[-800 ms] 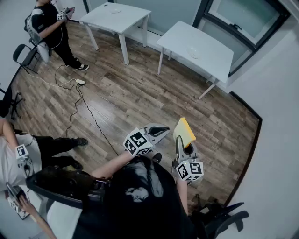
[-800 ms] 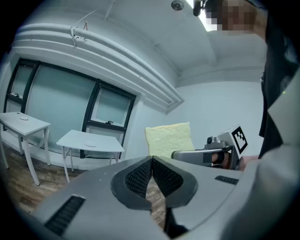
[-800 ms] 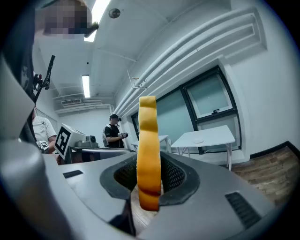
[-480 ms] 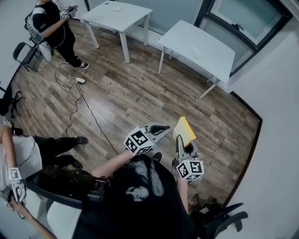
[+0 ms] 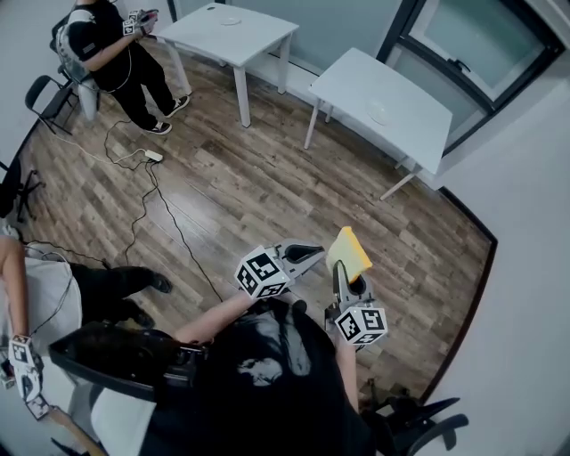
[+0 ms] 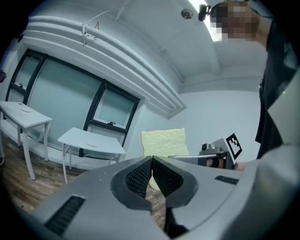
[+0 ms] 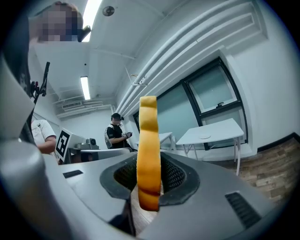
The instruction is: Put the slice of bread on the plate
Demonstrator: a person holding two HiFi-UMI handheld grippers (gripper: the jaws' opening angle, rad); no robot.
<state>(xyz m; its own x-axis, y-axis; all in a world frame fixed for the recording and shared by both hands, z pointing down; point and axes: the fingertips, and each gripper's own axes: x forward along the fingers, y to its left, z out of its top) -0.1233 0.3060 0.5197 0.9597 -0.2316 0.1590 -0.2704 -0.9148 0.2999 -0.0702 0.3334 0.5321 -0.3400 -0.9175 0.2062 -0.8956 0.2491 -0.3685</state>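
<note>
The slice of bread, pale yellow with a brown crust, stands upright in my right gripper, which is shut on its lower edge. In the right gripper view the bread shows edge-on between the pads. My left gripper hovers just left of it, shut and empty; its view shows the bread's flat face beyond its closed tips. A small white plate lies on the nearer white table, far across the floor. Both grippers are held in the air over the wooden floor.
A second white table with a plate stands at the back left. A person stands by it; another person's arm is at the left edge. A cable runs across the floor. A dark chair is behind me.
Both grippers keep much the same pose, with the bread still held. The standing person at the back has stepped a little to the right; the person at the left edge has shifted.
</note>
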